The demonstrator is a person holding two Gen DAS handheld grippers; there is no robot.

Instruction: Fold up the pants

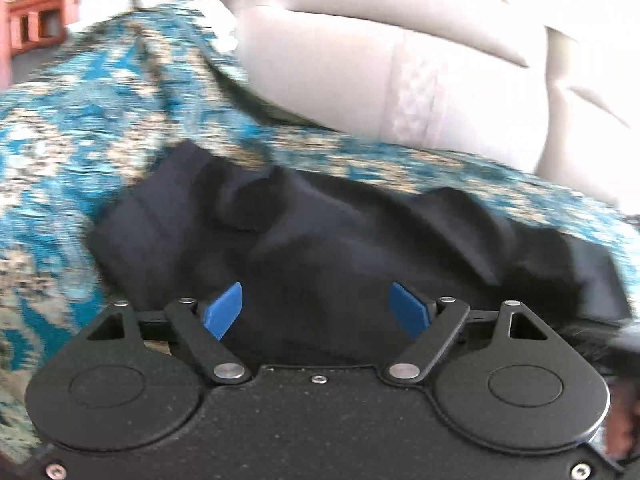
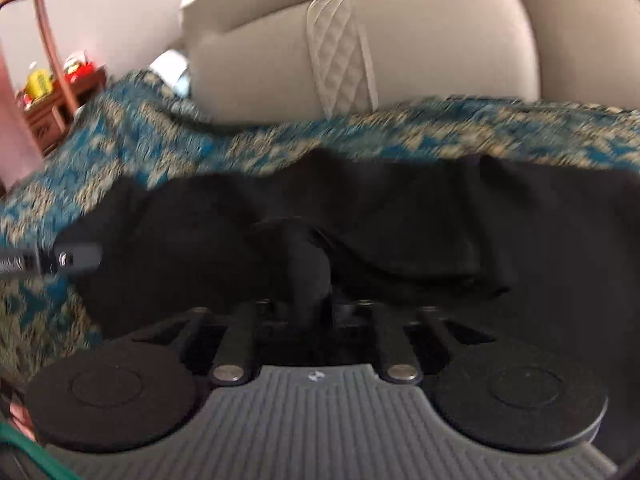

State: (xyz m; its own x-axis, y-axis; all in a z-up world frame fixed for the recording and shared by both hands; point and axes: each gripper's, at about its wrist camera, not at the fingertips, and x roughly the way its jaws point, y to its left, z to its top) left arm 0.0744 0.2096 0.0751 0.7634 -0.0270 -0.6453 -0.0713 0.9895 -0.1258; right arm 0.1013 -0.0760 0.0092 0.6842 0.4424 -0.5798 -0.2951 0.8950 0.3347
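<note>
Left fingers [image 1: 228, 310] spread apart above black pants [image 1: 360, 240] on patterned cover [image 1: 80, 120]

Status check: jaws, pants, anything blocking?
Left gripper open, blue jaws empty above crumpled black pants. Right gripper: jaws hidden in dark cloth, state unclear. Pants on teal patterned cover; nothing blocking.

Pants [image 1: 340, 240] on throw [image 1: 80, 140], before cushion [image 1: 360, 72]

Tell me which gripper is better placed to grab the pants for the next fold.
Probably the right gripper: a bunch of the black pants rises between its jaws. The left gripper hangs open over flatter cloth.
</note>
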